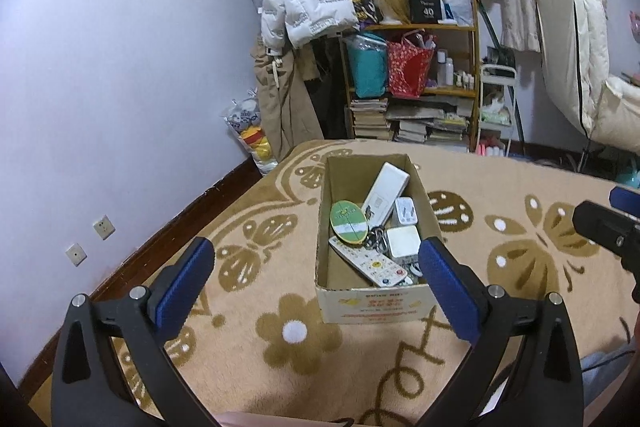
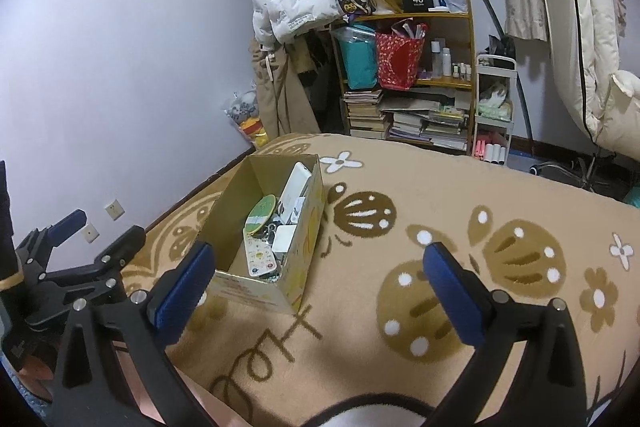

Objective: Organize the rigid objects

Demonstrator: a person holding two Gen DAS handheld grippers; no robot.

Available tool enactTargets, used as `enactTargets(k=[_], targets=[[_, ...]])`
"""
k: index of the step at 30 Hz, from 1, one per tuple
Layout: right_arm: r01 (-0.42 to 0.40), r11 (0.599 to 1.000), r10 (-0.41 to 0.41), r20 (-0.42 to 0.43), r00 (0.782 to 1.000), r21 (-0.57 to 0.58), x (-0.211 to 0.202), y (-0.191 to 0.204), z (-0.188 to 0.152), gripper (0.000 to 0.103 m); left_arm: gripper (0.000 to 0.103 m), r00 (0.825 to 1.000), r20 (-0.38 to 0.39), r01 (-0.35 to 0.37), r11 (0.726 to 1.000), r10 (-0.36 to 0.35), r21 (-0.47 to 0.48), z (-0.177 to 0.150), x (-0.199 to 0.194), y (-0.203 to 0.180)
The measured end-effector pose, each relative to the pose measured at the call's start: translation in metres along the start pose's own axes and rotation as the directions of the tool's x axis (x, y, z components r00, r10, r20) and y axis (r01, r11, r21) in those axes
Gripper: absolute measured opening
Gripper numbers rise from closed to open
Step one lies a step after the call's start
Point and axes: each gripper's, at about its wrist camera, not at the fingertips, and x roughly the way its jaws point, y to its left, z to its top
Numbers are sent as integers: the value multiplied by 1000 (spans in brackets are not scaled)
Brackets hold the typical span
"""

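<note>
Left wrist view: left gripper (image 1: 316,259) hangs above the blanket (image 1: 500,187), fingers spread wide, nothing between the blue pads (image 1: 448,283). Cardboard box (image 1: 376,307) sits on the blanket straight ahead, its near right corner behind the right pad. Inside the box: white remote control (image 1: 370,267) lying at the near end, green oval tin (image 1: 349,222) tilted against the left side, long white box (image 1: 386,191) leaning toward the far end, two white charger plugs (image 1: 404,227), metal carabiners (image 1: 378,239) between tin and plugs. Part of the right gripper (image 1: 608,231) enters at the right edge, well apart from the box.

Right wrist view: right gripper (image 2: 320,267) over the blanket (image 2: 440,187), fingers wide apart and empty; blue pads (image 2: 452,295) frame bare blanket. Cardboard box (image 2: 256,287) lies to the left, its near corner just beside the left pad. Same contents visible: remote (image 2: 262,257), green tin (image 2: 261,214), white box (image 2: 295,187). Left gripper (image 2: 100,231) shows at far left, fingers apart. Bookshelf (image 2: 470,39) stands against the far wall.
</note>
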Motion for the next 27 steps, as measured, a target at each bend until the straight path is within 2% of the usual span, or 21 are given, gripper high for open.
enactTargets(k=[12, 27], targets=[[43, 999, -43, -19, 999, 3, 9, -3, -16, 103, 101, 1000, 0, -11, 1000, 11, 24, -6, 8, -9], [52, 998, -52, -32, 998, 20, 10, -5, -17, 103, 101, 1000, 8, -8, 1000, 8, 7, -15, 10, -3]])
